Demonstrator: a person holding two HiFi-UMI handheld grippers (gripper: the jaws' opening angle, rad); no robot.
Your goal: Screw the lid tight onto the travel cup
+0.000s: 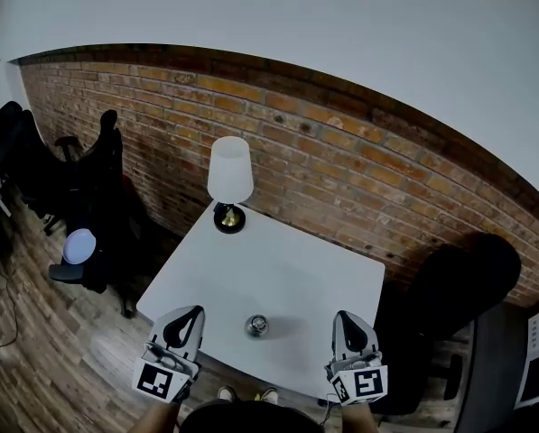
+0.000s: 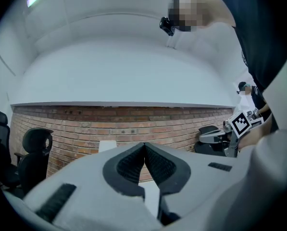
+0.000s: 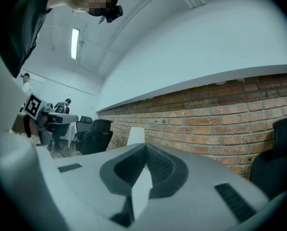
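Note:
A small metal travel cup stands on the white table near its front edge, seen from above in the head view. My left gripper hovers at the table's front left corner, shut and empty. At the front right, my right gripper is likewise shut with nothing in it. The cup sits between the two, apart from both. In the left gripper view the left gripper has its pads pressed together, as does the right gripper in the right gripper view. No separate lid is visible.
A white-shaded lamp stands at the table's far left corner by the brick wall. Black office chairs stand to the left on the wooden floor, and a dark chair sits at the right.

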